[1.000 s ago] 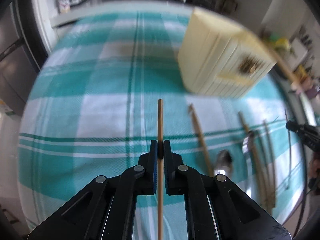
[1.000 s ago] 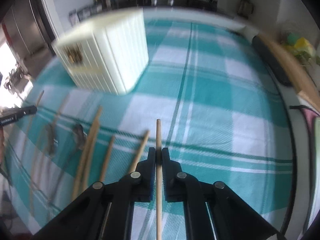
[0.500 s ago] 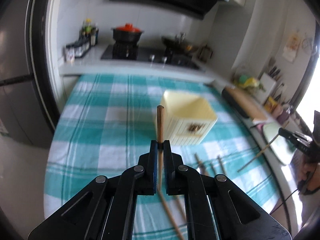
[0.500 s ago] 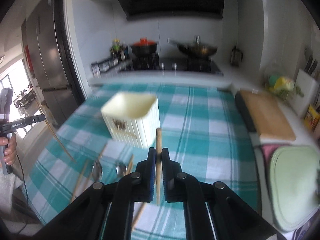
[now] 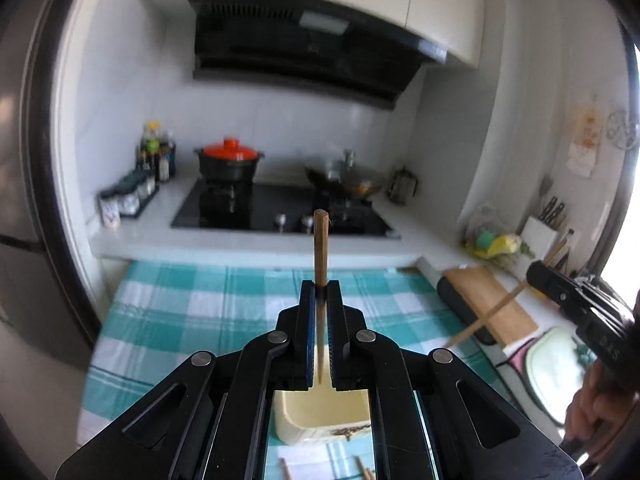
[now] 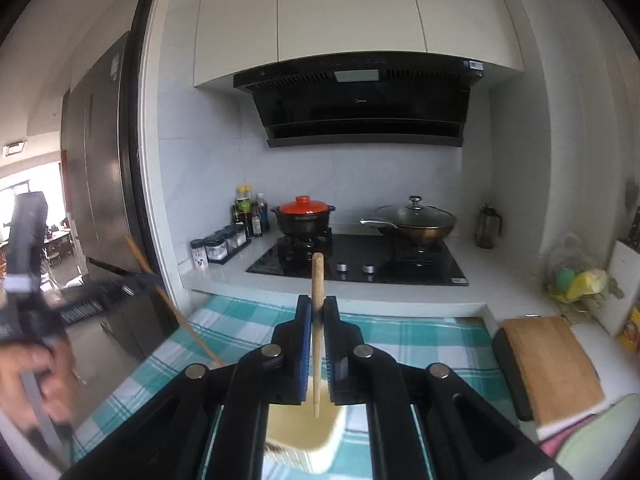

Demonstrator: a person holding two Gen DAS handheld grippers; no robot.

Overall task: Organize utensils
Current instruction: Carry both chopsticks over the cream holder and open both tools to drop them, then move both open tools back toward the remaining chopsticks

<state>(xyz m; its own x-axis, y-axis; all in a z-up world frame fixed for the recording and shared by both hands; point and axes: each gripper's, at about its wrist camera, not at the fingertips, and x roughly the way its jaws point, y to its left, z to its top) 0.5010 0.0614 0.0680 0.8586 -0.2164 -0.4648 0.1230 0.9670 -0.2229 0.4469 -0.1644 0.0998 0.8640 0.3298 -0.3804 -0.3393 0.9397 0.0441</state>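
My left gripper (image 5: 320,290) is shut on a wooden chopstick (image 5: 320,236) held upright, its lower tip above the open cream utensil holder (image 5: 320,412). My right gripper (image 6: 317,306) is shut on another wooden chopstick (image 6: 317,280), also upright, its lower tip over the same holder (image 6: 300,424). The right gripper and its chopstick (image 5: 486,316) show at the right of the left wrist view. The left gripper's chopstick (image 6: 172,300) shows at the left of the right wrist view. More chopstick ends (image 5: 364,470) lie on the cloth below the holder.
The table carries a teal checked cloth (image 5: 180,312). Behind it is a counter with a stove (image 6: 356,260), a red-lidded pot (image 6: 303,216), a wok (image 6: 412,220) and spice jars (image 6: 220,244). A wooden cutting board (image 6: 552,360) lies at the right.
Both grippers have risen and tilted up from the table, carrying their chopsticks from flat to upright. The holder has gone from ahead of the grippers to below them.
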